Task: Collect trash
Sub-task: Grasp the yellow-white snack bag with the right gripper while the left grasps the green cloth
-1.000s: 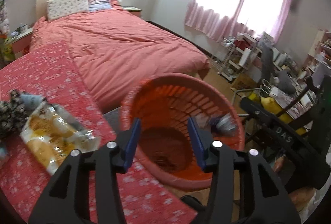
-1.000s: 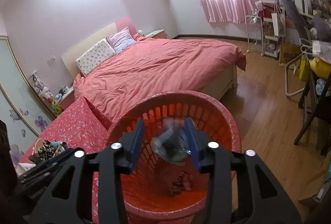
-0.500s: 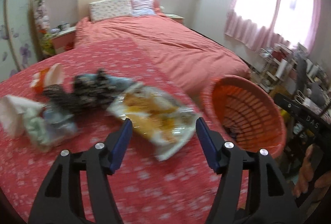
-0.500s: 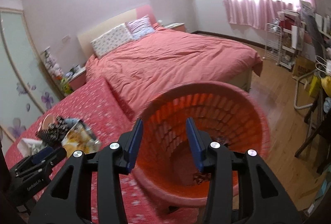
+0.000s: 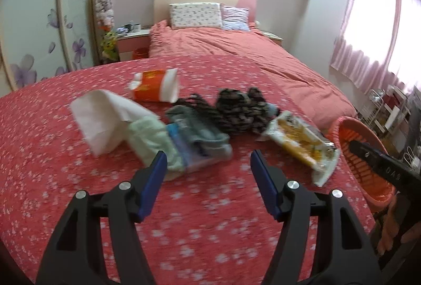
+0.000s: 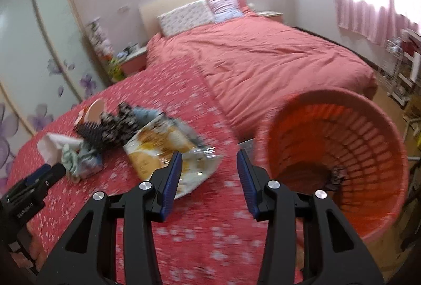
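A second before, both grippers were over the orange basket [image 6: 339, 161], and the right one held a crinkly bit of trash. Then both swung back to the red cloth [image 5: 184, 219]. The left gripper [image 5: 208, 166] had just been opening and was empty, near the blue and green bundle [image 5: 184, 145]. The right gripper [image 6: 209, 166] had just been opening too, with nothing between its jaws, close to the yellow snack bag [image 6: 168, 153]. The dropped piece seemed to be in the basket. More trash waited: the white tissue [image 5: 105, 119] and the orange pack [image 5: 155, 84].
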The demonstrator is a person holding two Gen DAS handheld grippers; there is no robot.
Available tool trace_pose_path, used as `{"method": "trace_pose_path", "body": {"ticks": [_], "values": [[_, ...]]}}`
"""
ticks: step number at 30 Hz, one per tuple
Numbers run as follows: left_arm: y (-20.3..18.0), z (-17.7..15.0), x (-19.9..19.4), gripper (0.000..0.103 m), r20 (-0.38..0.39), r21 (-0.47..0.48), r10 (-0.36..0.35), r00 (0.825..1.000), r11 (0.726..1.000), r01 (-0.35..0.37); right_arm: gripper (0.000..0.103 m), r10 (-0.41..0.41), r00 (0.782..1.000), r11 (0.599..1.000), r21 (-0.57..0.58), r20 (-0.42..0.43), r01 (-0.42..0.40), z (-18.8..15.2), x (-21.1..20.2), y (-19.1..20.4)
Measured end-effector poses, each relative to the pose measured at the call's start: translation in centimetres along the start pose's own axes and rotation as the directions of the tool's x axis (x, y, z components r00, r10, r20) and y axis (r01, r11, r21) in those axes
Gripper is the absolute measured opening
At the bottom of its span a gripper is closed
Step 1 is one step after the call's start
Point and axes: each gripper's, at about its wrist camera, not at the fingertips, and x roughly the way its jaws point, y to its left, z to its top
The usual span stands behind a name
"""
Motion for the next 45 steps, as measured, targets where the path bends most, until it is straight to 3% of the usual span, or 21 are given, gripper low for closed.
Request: {"method": "trace_pose_path", "body": {"ticks": [3, 6, 12, 20, 22, 24, 27, 33, 40, 45], "values": [[1.4, -0.2, -0.2, 0.066, 0.0, -0.017, 0.011, 1.0, 1.0, -0.011, 0.071, 0.025, 1.0, 0.998, -0.051, -0.007, -0.026, 0.0, 1.1, 2.0], [2.6, -0.4, -0.3, 0.066, 0.0, -0.031, 0.017, 1.0, 0.999, -0.017, 0.078, 0.02, 0.999, 0.996, -0.082, -0.027, -0.022, 0.1, 2.5, 3.2], [4.6, -0.8, -0.4, 0.067, -0.009, -0.066, 0.032, 0.999, 0.997, -0.032, 0.083, -0.037, 0.994, 0.993, -0.116, -0.1, 0.025, 0.5, 5.3, 3.5], [6.1, -1.2, 0.0, 0.067, -0.025, -0.104, 0.036, 0.999, 0.994, -0.038, 0.083, 0.003, 0.987, 0.995, -0.096, -0.161, -0.019, -0.3, 5.7, 4.1], [6.3, -1.3, 0.1, 0.067, -0.027, -0.107, 0.039, 0.999, 0.993, -0.041, 0.078, -0.014, 0.988, 0.992, -0.124, -0.151, -0.005, -0.6, 5.8, 5.0], [6.5, -1.4, 0.2, 0.067, -0.027, -0.112, 0.043, 0.999, 0.993, -0.046, 0.063, -0.022, 0.989, 0.991, -0.131, -0.144, 0.003, -0.8, 5.7, 5.1], [6.8, -1.4, 0.2, 0.067, -0.028, -0.125, 0.043, 0.999, 0.991, -0.046, 0.05, -0.012, 0.99, 0.995, -0.103, -0.144, -0.003, -0.6, 5.6, 4.6], [6.9, -0.7, 0.8, 0.067, -0.023, -0.143, 0.044, 0.999, 0.989, -0.047, 0.03, -0.036, 0.991, 0.991, -0.133, -0.128, 0.019, -0.8, 5.6, 4.9], [5.9, 0.2, 2.6, 0.06, -0.044, -0.138, 0.033, 0.998, 0.99, -0.039, 0.025, -0.045, 0.992, 0.991, -0.13, -0.118, 0.029, -1.0, 5.4, 4.8], [5.6, 0.4, 5.0, 0.047, -0.101, -0.14, 0.03, 0.994, 0.989, -0.044, 0.023, -0.044, 0.992, 0.991, -0.128, -0.116, 0.029, -1.0, 5.3, 4.7]]}}
